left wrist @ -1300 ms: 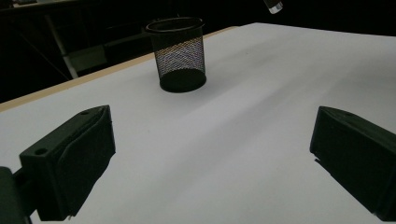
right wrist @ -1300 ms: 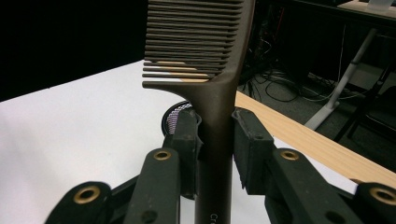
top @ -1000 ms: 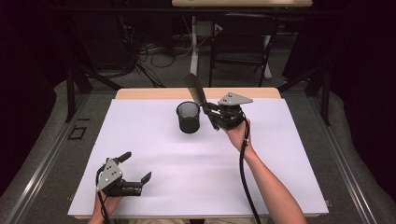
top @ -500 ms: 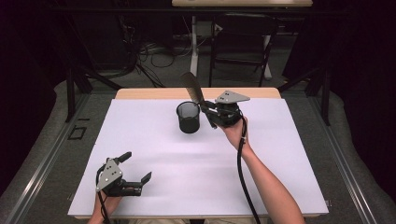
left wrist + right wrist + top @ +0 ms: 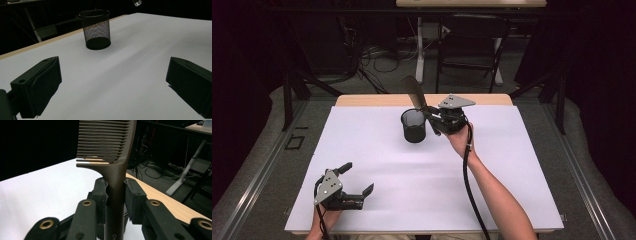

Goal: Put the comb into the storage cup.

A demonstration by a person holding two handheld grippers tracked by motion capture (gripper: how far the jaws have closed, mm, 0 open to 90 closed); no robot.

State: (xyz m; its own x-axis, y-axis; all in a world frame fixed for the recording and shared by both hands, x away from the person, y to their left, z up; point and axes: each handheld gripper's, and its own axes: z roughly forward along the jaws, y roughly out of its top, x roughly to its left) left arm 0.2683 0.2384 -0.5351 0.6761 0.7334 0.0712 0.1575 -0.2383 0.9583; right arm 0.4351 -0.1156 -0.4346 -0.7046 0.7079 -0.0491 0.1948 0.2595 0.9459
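Note:
My right gripper is shut on the handle of a dark brown comb, which rises tilted, teeth end up, over the back of the table. In the right gripper view the comb stands upright between the two pads of the right gripper. A black mesh cup stands upright just left of that gripper, with the comb's lower end at its right rim. My left gripper rests open near the front left corner with nothing between its jaws. From the left gripper the cup stands farther off.
A white sheet covers the table, with a wooden edge showing at the back. Behind the table are a dark chair, a white table leg and floor cables. Metal rails run along both sides.
The right gripper and the comb have drifted slightly left, toward the cup. The left gripper has stayed where it was.

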